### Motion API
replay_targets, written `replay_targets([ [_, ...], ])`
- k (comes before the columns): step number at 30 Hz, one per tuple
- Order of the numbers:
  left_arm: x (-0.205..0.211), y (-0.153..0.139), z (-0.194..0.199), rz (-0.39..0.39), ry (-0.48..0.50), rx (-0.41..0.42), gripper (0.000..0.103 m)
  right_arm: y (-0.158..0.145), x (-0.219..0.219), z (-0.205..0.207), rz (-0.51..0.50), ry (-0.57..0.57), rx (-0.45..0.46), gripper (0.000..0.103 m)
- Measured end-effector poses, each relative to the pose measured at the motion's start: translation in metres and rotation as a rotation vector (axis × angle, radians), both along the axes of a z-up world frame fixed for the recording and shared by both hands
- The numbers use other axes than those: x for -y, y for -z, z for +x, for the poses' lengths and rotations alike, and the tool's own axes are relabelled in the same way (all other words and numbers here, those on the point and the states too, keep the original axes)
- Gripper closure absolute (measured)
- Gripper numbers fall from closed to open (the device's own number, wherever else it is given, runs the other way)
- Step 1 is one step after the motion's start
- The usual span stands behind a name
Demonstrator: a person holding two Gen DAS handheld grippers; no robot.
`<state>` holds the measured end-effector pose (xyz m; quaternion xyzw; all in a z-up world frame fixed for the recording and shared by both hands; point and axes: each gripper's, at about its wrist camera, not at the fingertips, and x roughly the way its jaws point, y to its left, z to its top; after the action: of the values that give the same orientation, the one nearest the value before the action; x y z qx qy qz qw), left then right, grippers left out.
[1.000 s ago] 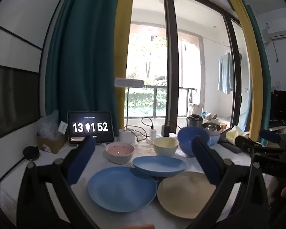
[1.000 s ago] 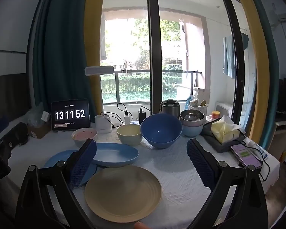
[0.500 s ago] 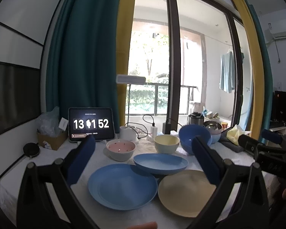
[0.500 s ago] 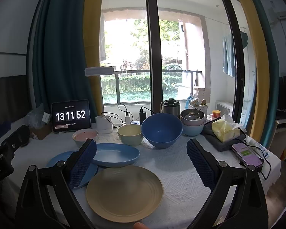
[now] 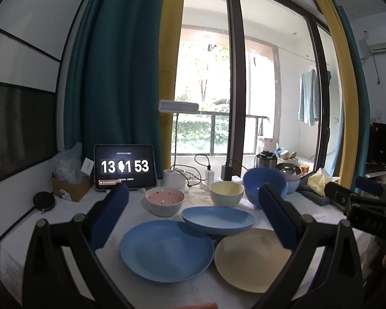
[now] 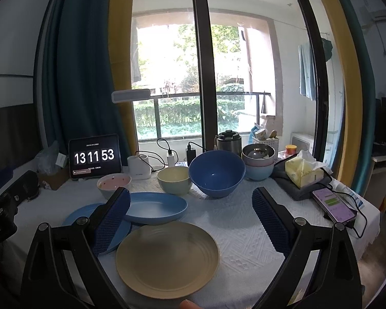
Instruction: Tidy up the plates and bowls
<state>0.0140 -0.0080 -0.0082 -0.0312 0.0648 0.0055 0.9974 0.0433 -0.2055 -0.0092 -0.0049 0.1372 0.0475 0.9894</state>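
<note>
On the white tablecloth lie a round blue plate [image 5: 166, 249], a tan plate [image 5: 252, 258] [image 6: 167, 257] and an oval light-blue dish [image 5: 218, 219] [image 6: 155, 207] resting partly on them. Behind stand a pink-lined bowl [image 5: 164, 200] [image 6: 113, 183], a cream bowl [image 5: 226, 193] [image 6: 174, 179] and a big dark-blue bowl [image 5: 262, 184] [image 6: 217, 172]. My left gripper [image 5: 193, 206] hovers open above the plates, empty. My right gripper [image 6: 191, 202] is open too, over the tan plate and oval dish, holding nothing.
A tablet clock [image 6: 94, 156] stands back left beside a white lamp base [image 6: 139, 166] and chargers. Stacked bowls [image 6: 258, 161], a steel pot [image 6: 228, 141], a tissue pack [image 6: 304, 171] and a phone [image 6: 333, 204] with cable sit at the right. A cardboard box [image 5: 72, 188] is far left.
Both grippers stay open and have shifted only slightly; the view has tilted up a little. The clock went from 13:11:52 to 13:11:53. The dishes have not moved.
</note>
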Motion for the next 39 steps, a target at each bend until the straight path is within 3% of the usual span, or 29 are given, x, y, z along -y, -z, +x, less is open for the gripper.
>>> replay_targets([
  [39,-0.0030,0.0016,-0.0026,0.008,-0.004,0.001,0.001,0.0003,0.0020,0.0022,0.018,-0.007,-0.019,0.005],
])
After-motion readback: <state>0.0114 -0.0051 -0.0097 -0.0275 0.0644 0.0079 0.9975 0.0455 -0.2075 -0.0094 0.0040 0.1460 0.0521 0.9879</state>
